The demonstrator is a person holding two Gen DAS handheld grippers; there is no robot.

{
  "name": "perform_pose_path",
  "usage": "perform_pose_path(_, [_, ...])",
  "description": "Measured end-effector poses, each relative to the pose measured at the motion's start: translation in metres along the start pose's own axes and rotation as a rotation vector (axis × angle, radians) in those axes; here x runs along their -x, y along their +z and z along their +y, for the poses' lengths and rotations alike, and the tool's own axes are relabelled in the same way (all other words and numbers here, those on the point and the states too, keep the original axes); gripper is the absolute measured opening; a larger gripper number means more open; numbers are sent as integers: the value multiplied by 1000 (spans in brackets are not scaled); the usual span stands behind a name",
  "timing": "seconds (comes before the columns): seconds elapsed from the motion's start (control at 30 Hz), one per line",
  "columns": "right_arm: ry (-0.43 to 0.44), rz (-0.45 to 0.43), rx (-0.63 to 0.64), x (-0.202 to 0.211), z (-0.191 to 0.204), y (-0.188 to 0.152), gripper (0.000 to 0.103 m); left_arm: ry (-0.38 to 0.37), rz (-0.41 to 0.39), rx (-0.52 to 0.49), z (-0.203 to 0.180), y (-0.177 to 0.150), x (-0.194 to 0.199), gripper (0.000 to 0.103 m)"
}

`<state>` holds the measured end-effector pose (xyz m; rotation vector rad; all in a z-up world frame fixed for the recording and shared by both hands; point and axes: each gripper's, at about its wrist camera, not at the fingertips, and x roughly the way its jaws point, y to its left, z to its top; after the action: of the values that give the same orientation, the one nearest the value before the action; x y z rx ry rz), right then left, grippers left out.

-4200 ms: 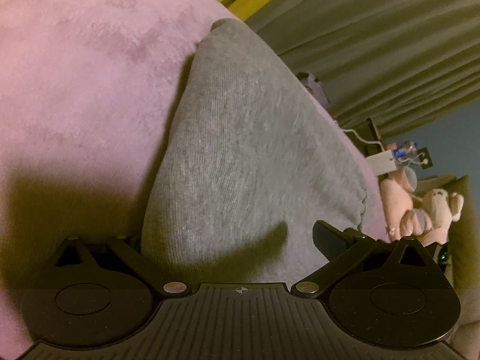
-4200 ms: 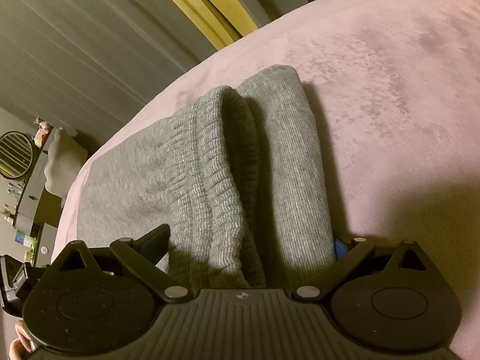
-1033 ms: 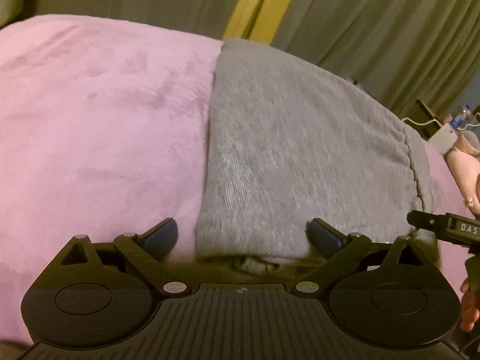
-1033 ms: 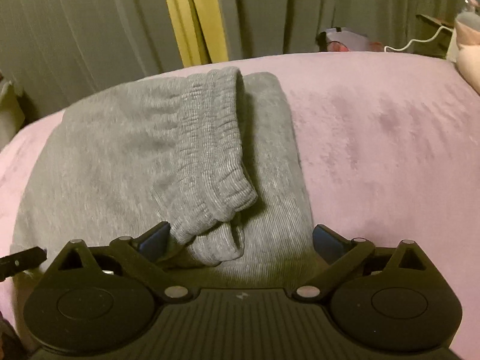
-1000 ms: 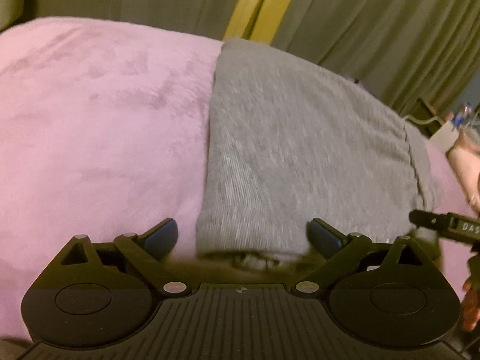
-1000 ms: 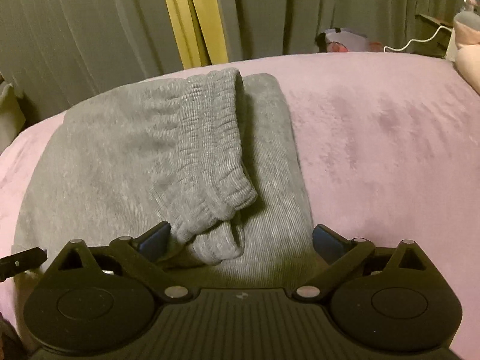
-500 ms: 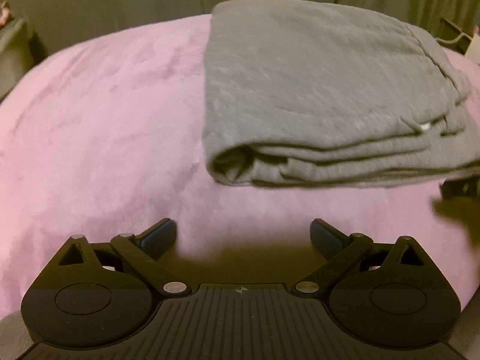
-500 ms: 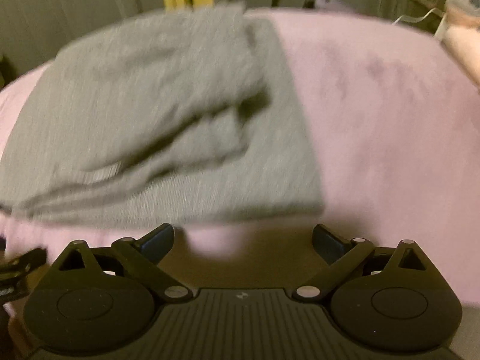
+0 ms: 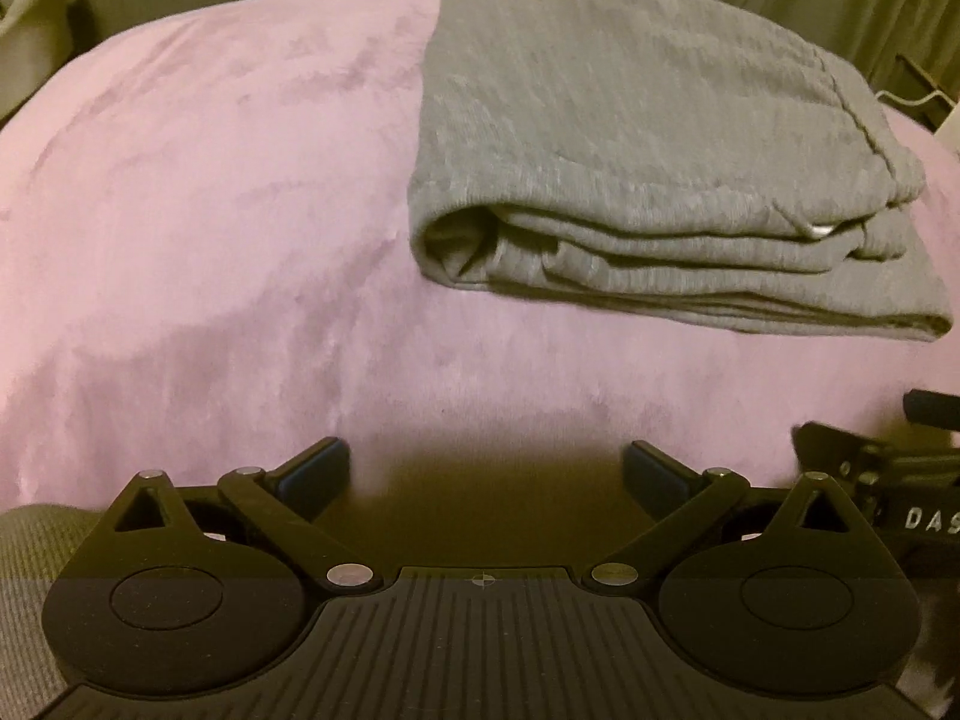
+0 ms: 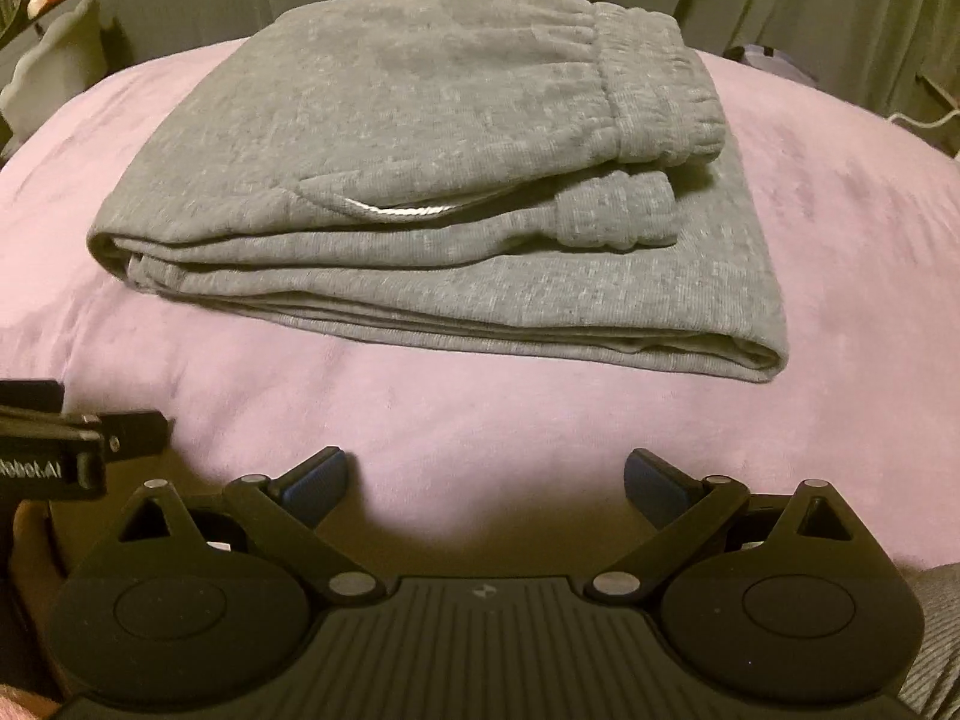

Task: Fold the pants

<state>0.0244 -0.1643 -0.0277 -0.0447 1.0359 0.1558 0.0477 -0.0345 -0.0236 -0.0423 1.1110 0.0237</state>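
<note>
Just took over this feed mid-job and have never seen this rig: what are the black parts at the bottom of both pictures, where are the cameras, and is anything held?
Each picture comes from a camera on a hand-held tool, looking forward along its two fingers. The black parts are those tools: the left tongs in one view, the right tongs in the other. Both stand open and hold nothing. Ahead, the folded gray pants lie in stacked layers on a pink blanket, waistband on top.
</note>
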Motion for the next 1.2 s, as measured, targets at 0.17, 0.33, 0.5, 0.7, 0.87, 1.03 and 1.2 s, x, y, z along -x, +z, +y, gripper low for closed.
perform_pose_path(0.17, [3,-1,-37,-10,2,7,99,6,0,-3,1,1,-3,103])
perform_pose_path(0.33, [-23,8,-20,-16,6,12,99,-6,-6,24,3,3,-6,103])
perform_pose_path(0.5, [-32,-4,-56,-18,3,15,99,-1,-9,28,1,5,-7,103])
perform_pose_path(0.7, [-47,-31,-96,-20,0,22,99,-19,-41,16,-1,9,-8,103])
perform_pose_path(0.87, [-94,-88,-103,-21,-1,32,99,-24,-67,10,-3,17,-13,103])
perform_pose_path(1.03, [-121,-72,-47,-32,4,40,99,-15,-72,-7,-7,25,-23,103])
perform_pose_path(1.2, [-125,-54,-36,-39,5,42,99,2,-76,-42,-13,27,-29,103])
